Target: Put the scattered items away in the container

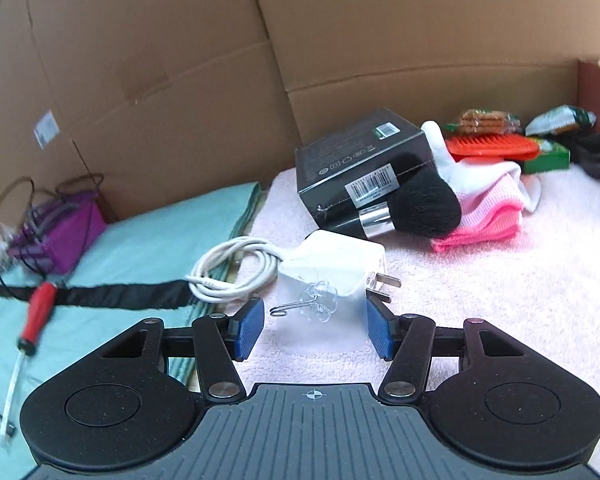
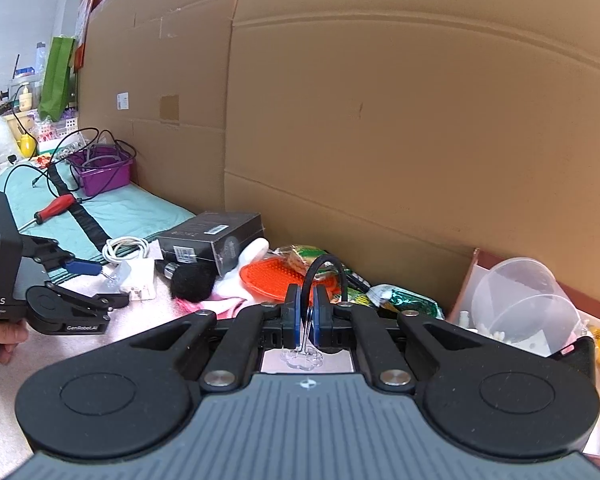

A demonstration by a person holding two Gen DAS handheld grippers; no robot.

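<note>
My left gripper (image 1: 314, 326) is open over the pink towel, its blue pads either side of a clear flower-shaped clip with a wire hook (image 1: 314, 304). Just beyond lies a white charger (image 1: 332, 266) with a coiled cable (image 1: 232, 268). My right gripper (image 2: 307, 316) is shut on a thin wire hook with a clear flower-shaped piece (image 2: 303, 358) hanging below the pads. The left gripper (image 2: 82, 280) shows at the left of the right wrist view. The container, a brown box (image 2: 480, 276) holding clear plastic cups (image 2: 528, 304), stands at the right.
A black box (image 1: 360, 164), black makeup brush (image 1: 420, 208), pink and white cloths (image 1: 488, 212), orange silicone pad (image 1: 492, 146) and snack packets (image 1: 560, 120) lie near the cardboard wall. A red screwdriver (image 1: 40, 312), black strap (image 1: 120, 296) and purple basket (image 1: 64, 232) sit on the teal cloth.
</note>
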